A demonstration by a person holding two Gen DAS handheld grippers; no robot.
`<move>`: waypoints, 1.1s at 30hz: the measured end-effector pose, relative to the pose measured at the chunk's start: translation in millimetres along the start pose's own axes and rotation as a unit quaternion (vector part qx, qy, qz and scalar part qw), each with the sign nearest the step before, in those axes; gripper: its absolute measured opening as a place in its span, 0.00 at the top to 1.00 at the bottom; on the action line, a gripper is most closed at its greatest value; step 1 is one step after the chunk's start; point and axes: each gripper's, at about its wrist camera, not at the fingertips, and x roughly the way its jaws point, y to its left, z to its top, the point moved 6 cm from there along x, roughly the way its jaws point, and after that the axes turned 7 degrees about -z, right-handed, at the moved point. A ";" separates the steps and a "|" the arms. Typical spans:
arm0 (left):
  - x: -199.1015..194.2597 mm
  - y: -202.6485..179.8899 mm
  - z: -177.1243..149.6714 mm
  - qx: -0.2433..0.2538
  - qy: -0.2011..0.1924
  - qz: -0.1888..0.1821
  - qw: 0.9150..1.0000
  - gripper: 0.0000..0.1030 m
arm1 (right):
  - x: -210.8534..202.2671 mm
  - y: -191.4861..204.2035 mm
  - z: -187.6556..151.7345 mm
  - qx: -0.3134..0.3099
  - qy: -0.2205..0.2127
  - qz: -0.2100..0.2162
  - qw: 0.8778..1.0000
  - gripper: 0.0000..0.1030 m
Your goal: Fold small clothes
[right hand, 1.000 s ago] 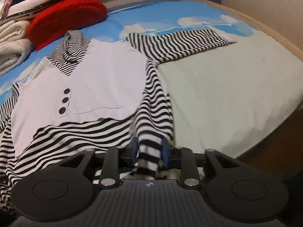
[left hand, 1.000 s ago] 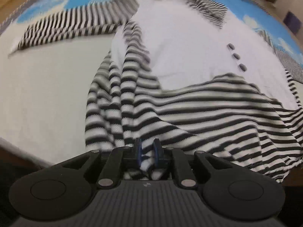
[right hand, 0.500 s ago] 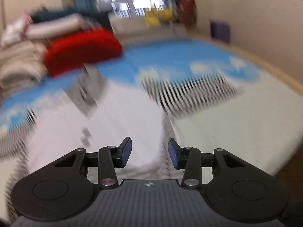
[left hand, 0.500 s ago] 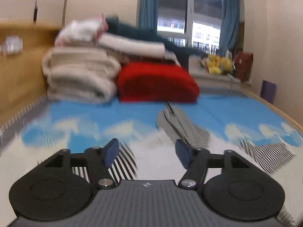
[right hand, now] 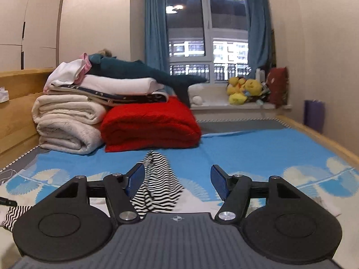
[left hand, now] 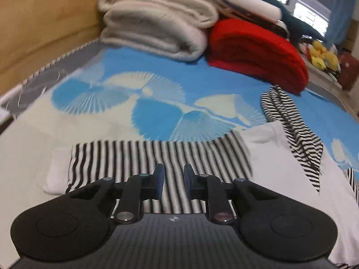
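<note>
Striped hem [left hand: 157, 157], clamped a second ago, released by both. Left gripper [left hand: 173, 180] just narrowed, nothing held; right gripper [right hand: 177, 182] just widened, empty, raised above garment.

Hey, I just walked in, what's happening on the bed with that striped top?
A person holding tongs in each hand is folding a small black-and-white striped top with a white front spread on the blue-and-white bed cover. Neither pair grips anything. The left tongs have just been closing and are nearly shut over a striped sleeve, with no cloth pinched. The right tongs have just opened wide, raised above the top's striped hood. Folded blankets sit behind.
</note>
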 end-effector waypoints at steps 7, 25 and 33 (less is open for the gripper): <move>33.6 97.4 -29.0 -0.143 0.065 0.048 0.986 0.76 | 36.6 30.8 -41.9 -0.005 0.085 0.005 0.996 0.36; 40.0 163.8 -22.5 -0.288 0.035 0.140 0.947 0.90 | 80.6 42.3 -59.2 -0.009 0.156 -0.003 0.988 0.67; -0.6 -17.1 43.6 -0.063 -0.079 0.053 0.993 0.96 | 86.5 30.5 -67.9 -0.014 0.177 -0.018 0.984 0.78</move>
